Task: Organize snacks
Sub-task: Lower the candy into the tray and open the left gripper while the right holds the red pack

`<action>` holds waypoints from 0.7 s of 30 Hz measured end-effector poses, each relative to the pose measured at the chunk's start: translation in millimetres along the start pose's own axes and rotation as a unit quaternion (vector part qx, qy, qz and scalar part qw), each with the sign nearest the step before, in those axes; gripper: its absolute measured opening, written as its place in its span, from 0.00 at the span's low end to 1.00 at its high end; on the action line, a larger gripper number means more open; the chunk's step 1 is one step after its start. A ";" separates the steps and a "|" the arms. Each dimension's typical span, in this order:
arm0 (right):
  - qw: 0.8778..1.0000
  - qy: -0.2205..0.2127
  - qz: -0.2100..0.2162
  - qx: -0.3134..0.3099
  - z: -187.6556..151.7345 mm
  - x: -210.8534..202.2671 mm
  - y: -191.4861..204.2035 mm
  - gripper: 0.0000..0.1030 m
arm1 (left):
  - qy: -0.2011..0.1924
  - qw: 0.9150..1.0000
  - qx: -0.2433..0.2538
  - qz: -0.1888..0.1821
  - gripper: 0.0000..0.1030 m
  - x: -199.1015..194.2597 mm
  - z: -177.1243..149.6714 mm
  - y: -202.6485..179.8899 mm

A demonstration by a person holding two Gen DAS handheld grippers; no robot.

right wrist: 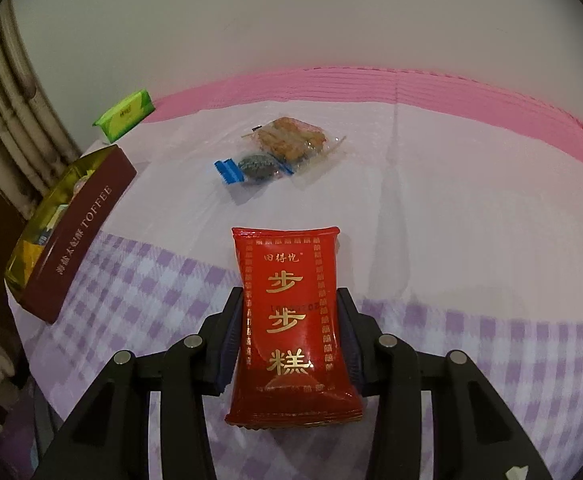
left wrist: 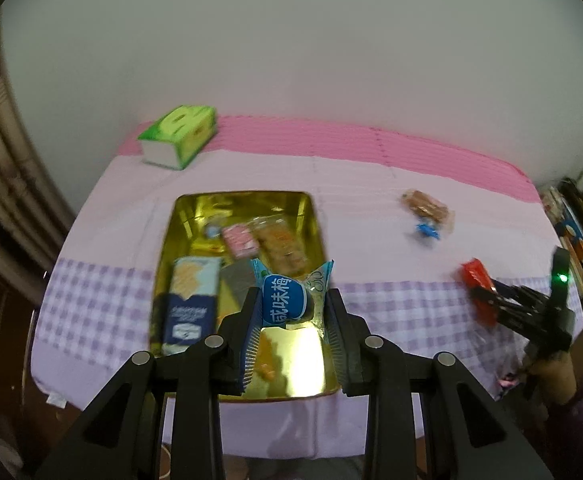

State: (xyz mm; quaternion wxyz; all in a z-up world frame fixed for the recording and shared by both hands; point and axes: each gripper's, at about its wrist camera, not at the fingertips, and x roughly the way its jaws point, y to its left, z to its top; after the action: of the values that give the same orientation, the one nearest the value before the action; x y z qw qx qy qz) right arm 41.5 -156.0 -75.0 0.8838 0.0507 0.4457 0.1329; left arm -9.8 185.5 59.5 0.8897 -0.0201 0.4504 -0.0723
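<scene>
Left wrist: jaws clamp blue plum candy (left wrist: 287, 300) | right wrist: jaws grip red cake packet (right wrist: 293, 328)

- Your left hand-held gripper (left wrist: 293, 304) holds a wrapped candy (left wrist: 287, 300) over the near end of the tin (left wrist: 179, 216) on the table (left wrist: 371, 200).
- In the tin lie several snack packets (left wrist: 193, 292).
- Behind the tin, at the far left edge, sits the tissue pack (left wrist: 177, 136).
- To the right of the tin, your right hand-held gripper (right wrist: 291, 320) grips a snack pouch (right wrist: 291, 328).
- Beyond that pouch lie a clear snack bag (right wrist: 291, 140) and, touching its near left side, a small sweet (right wrist: 251, 166).
</scene>
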 end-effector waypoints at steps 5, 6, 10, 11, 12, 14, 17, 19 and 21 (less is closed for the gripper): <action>1.000 0.004 -0.018 0.005 -9.3 -0.3 -0.8 0.40 | 0.006 1.000 -0.002 -0.002 0.31 7.5 -5.7 9.8; 1.000 0.003 -0.019 0.004 -10.4 -0.9 -0.3 0.40 | 0.005 1.000 0.003 -0.001 0.31 8.8 -6.2 8.5; 0.999 0.005 -0.033 -0.013 -13.3 -1.1 3.6 0.40 | 0.009 1.000 0.013 -0.007 0.32 19.7 -5.2 5.2; 0.999 0.004 -0.036 -0.019 -13.7 -0.4 4.9 0.40 | 0.012 1.000 0.016 -0.009 0.32 24.0 -4.5 4.2; 0.999 0.003 -0.039 -0.025 -14.5 -0.1 6.1 0.40 | 0.016 1.000 0.018 -0.009 0.32 28.9 -3.7 3.5; 0.999 0.002 -0.041 -0.027 -15.5 -0.4 6.5 0.40 | 0.021 1.000 0.019 -0.007 0.32 38.0 -2.6 2.6; 0.998 -0.001 -0.046 -0.035 -18.1 -0.5 8.2 0.41 | 0.032 0.999 0.020 -0.005 0.32 51.9 -2.7 1.6; 0.998 -0.004 -0.046 -0.038 -19.7 -0.9 8.1 0.41 | 0.037 0.999 0.020 -0.008 0.32 59.4 -4.0 2.0; 0.998 -0.008 -0.042 -0.037 -20.2 -1.1 6.8 0.41 | 0.042 0.999 0.021 -0.005 0.32 66.3 -6.6 2.5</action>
State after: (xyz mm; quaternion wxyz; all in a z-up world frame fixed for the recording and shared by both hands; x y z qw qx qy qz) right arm 23.4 -150.4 -84.8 0.8934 0.0001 0.4352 0.1114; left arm 23.9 178.5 2.5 0.8698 -0.0008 0.4857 -0.0871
